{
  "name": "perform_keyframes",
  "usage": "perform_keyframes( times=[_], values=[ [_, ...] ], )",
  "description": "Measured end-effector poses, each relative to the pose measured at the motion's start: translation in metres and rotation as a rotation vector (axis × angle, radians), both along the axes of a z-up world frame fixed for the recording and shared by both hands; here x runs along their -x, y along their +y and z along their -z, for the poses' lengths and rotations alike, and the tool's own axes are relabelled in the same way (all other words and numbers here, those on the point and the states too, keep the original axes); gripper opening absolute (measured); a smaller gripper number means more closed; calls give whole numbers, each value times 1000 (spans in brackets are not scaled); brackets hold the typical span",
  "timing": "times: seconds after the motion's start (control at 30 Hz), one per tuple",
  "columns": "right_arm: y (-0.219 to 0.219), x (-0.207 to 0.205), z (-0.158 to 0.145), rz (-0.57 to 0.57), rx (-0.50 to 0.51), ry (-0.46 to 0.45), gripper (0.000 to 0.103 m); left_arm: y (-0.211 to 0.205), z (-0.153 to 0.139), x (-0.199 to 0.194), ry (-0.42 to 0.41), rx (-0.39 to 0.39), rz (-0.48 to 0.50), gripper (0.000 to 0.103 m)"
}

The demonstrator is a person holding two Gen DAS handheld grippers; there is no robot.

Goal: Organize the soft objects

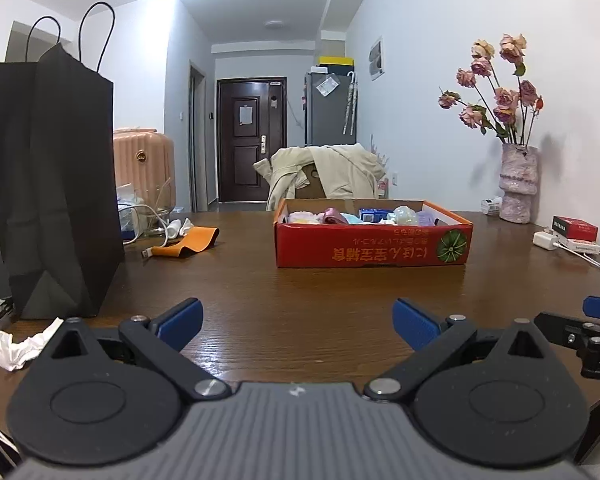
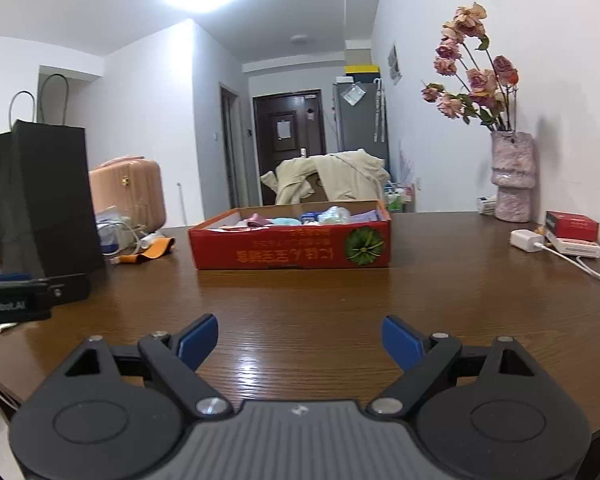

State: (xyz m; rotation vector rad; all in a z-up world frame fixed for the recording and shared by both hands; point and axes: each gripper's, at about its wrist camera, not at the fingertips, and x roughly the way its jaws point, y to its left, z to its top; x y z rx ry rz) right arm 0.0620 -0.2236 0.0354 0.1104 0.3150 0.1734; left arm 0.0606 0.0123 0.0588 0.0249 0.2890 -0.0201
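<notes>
A shallow red cardboard box [image 1: 374, 247] sits on the brown wooden table, far centre; it also shows in the right wrist view [image 2: 292, 250]. Several soft pastel items [image 1: 332, 216] lie inside it, also seen in the right wrist view [image 2: 284, 220]. My left gripper [image 1: 298, 322] is open and empty, low over the table's near part. My right gripper [image 2: 300, 340] is open and empty, also near the front edge. The right gripper's side shows in the left wrist view [image 1: 580, 332].
A tall black paper bag [image 1: 56, 184] stands at the left. An orange strap [image 1: 190, 242], cables and a crumpled tissue [image 1: 20, 346] lie near it. A vase of dried roses [image 1: 518, 184], a red packet [image 1: 575, 227] and a white charger [image 1: 546, 239] stand at the right.
</notes>
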Motion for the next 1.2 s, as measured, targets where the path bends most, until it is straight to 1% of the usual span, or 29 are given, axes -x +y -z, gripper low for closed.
perform_keyframes(
  times=[0.13, 0.37, 0.83, 1.2],
  values=[
    [2, -2, 1, -10, 2, 10, 89, 3, 2, -2, 6, 9, -4, 103],
    [2, 1, -1, -5, 3, -9, 89, 5, 1, -2, -4, 9, -8, 103],
    [0, -5, 2, 15, -2, 21, 90, 3, 0, -1, -5, 8, -10, 103],
    [2, -5, 3, 15, 4, 19, 91, 1, 0, 0, -2, 4, 1, 103]
  ],
)
